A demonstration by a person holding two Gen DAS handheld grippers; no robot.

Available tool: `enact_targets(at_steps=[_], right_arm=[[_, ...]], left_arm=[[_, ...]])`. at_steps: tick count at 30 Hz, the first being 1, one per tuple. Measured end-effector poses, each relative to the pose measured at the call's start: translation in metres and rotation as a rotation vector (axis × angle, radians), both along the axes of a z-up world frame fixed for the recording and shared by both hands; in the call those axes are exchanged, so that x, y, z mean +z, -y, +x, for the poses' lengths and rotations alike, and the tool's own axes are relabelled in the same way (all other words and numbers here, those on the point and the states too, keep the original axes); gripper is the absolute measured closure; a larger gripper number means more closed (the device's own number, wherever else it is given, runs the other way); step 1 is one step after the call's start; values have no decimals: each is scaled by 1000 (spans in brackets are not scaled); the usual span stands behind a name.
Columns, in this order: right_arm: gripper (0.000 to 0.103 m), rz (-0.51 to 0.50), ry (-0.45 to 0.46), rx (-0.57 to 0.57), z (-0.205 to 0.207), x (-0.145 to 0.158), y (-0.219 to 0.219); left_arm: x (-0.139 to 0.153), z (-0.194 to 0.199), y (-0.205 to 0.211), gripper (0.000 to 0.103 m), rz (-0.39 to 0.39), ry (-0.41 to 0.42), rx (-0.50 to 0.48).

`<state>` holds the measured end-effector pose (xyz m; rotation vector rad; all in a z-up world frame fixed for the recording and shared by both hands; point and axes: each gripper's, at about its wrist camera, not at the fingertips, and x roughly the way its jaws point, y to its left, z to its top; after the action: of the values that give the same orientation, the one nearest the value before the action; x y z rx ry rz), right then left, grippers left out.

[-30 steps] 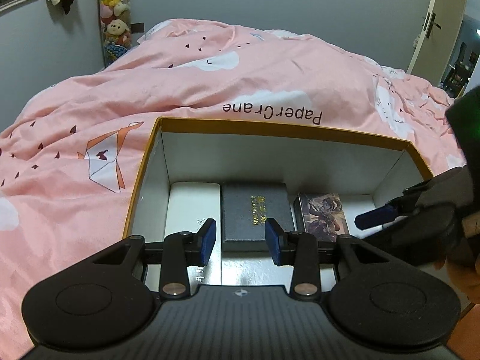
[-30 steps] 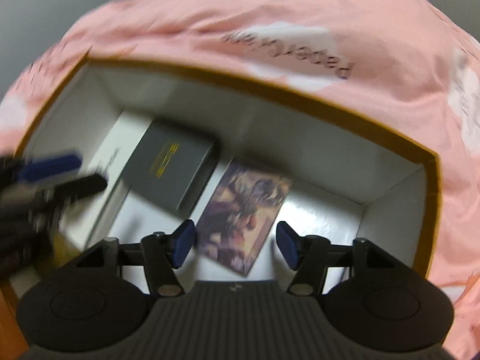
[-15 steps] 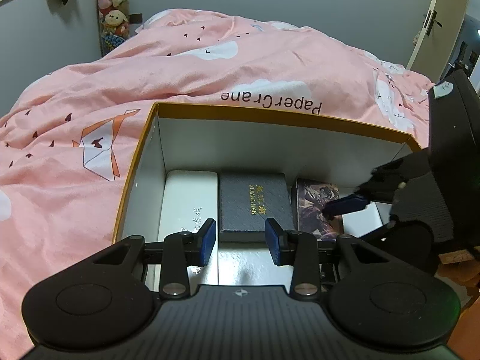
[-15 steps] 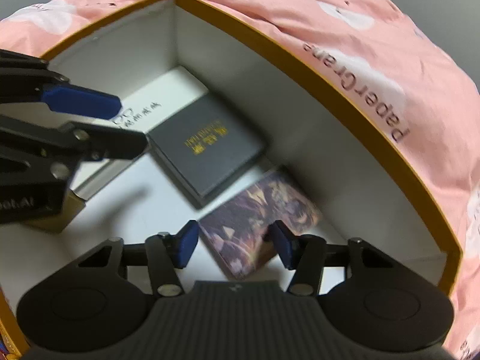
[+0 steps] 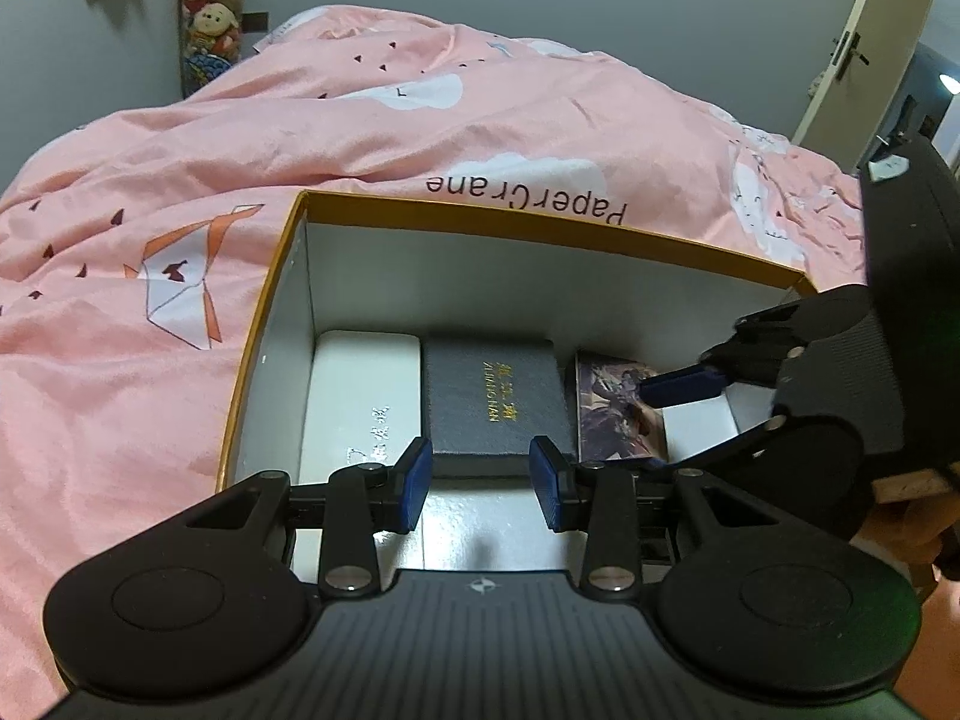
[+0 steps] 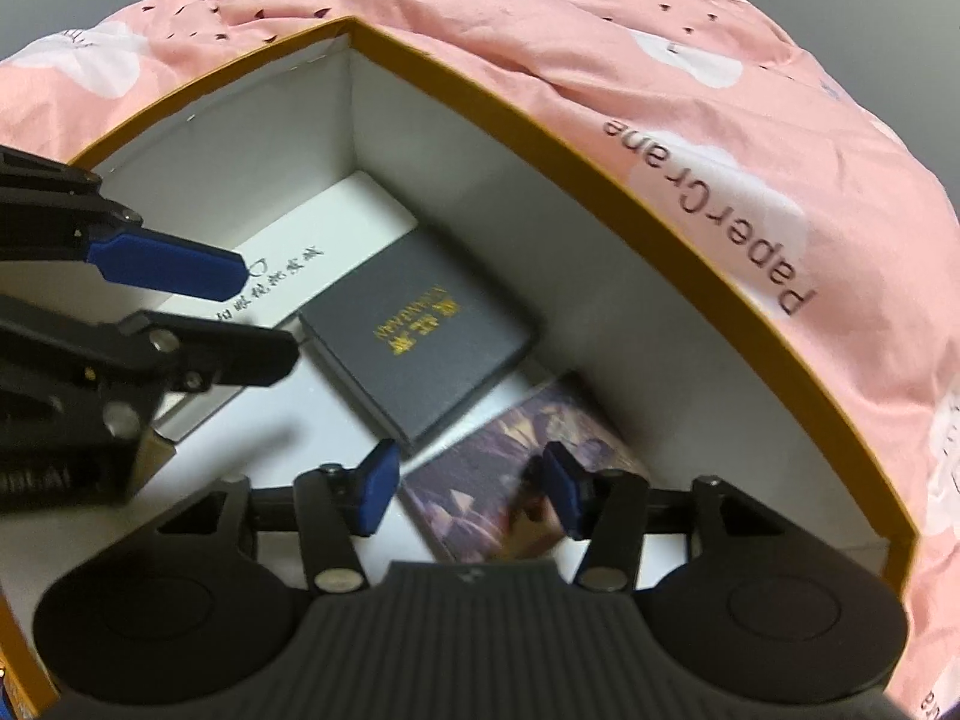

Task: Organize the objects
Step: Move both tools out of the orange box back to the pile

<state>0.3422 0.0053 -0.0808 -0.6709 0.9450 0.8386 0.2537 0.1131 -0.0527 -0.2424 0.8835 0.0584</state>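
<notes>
An open orange-rimmed box point(image 5: 540, 227) with white inner walls lies on the bed. Inside lie a white flat case point(image 5: 360, 396), a dark grey case with gold lettering point(image 5: 492, 402) and a purple illustrated card box point(image 5: 612, 414). They also show in the right wrist view: white case point(image 6: 324, 240), grey case point(image 6: 420, 336), illustrated box point(image 6: 498, 498). My left gripper point(image 5: 480, 483) is open and empty above the box's near floor. My right gripper point(image 6: 468, 486) is open, its fingers straddling the illustrated box, reaching in from the right point(image 5: 684, 414).
A pink duvet point(image 5: 300, 138) printed with paper cranes surrounds the box. Stuffed toys point(image 5: 213, 6) hang on the grey wall at the back left. A door point(image 5: 870, 42) stands at the back right. The box floor point(image 5: 480, 516) is white.
My right gripper has come down into the box over the illustrated box, and its fingers have narrowed slightly around it. My left gripper has drifted a little; the items have not moved.
</notes>
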Motion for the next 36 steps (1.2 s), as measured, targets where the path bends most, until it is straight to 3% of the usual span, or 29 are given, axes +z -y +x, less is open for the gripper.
enact_targets(at_steps=[9, 12, 16, 21, 26, 31, 36], right_arm=[[34, -24, -99, -45, 2, -10, 25], [47, -58, -49, 4, -3, -15, 18], [52, -71, -9, 77, -8, -15, 11], [53, -96, 22, 143, -12, -14, 8], [54, -90, 35, 107, -18, -8, 10], [51, 34, 32, -33, -35, 30, 32], [45, 221, 79, -184, -80, 78, 83]], left_arm=[[-4, 2, 0, 59, -18, -22, -5], [-4, 3, 2, 59, -22, -28, -11], [-5, 4, 1, 59, -20, -39, -9], [-5, 4, 2, 59, -19, -38, -10], [5, 0, 7, 59, -3, -13, -27], [36, -18, 19, 59, 14, 57, -63], [63, -57, 43, 59, 34, 140, -125]])
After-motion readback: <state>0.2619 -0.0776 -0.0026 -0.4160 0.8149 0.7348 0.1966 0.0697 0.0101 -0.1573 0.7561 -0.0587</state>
